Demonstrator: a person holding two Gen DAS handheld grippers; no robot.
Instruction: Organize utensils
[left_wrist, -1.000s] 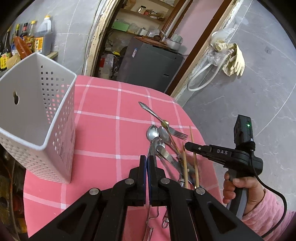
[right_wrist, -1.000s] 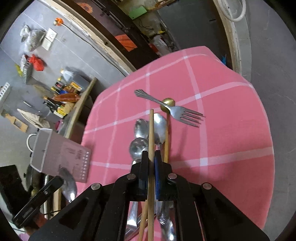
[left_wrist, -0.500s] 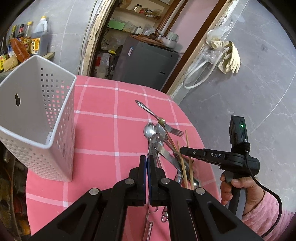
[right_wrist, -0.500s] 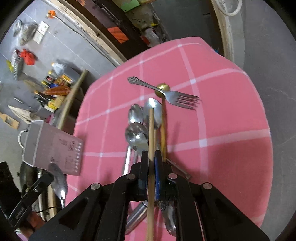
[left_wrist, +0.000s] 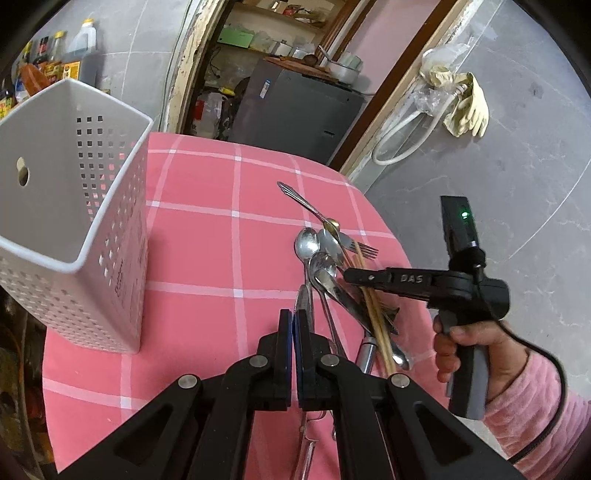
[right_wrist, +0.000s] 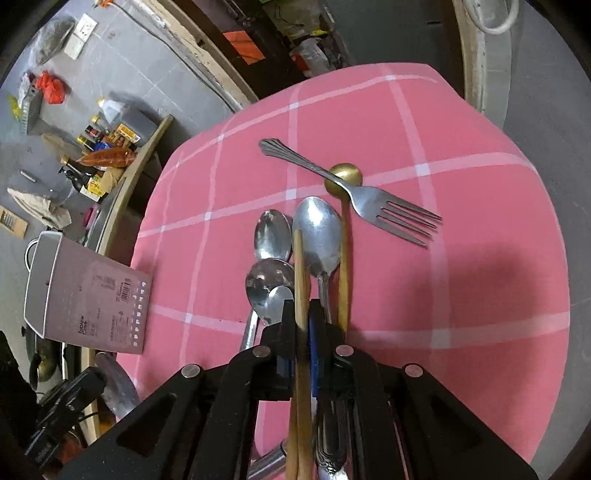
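Right gripper (right_wrist: 303, 332) clamped on wooden chopstick (right_wrist: 301, 280) above spoon pile (right_wrist: 291, 258) on pink checked tablecloth (right_wrist: 461, 295), left gripper (left_wrist: 293, 332) jaws together, empty, white perforated utensil holder (left_wrist: 74, 229) standing apart, leftward.

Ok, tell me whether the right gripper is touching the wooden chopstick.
Touching. The right wrist view shows the right gripper shut on the wooden chopstick, with both pads pressed against its sides.

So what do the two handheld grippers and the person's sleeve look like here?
Both grippers are black, with silver rivets and blue pads on the fingers: the left gripper and the right gripper. The right one reads DAS in the left wrist view, with a grey grip, a green light and a black cable. The fuzzy pink sleeve covers the wrist.
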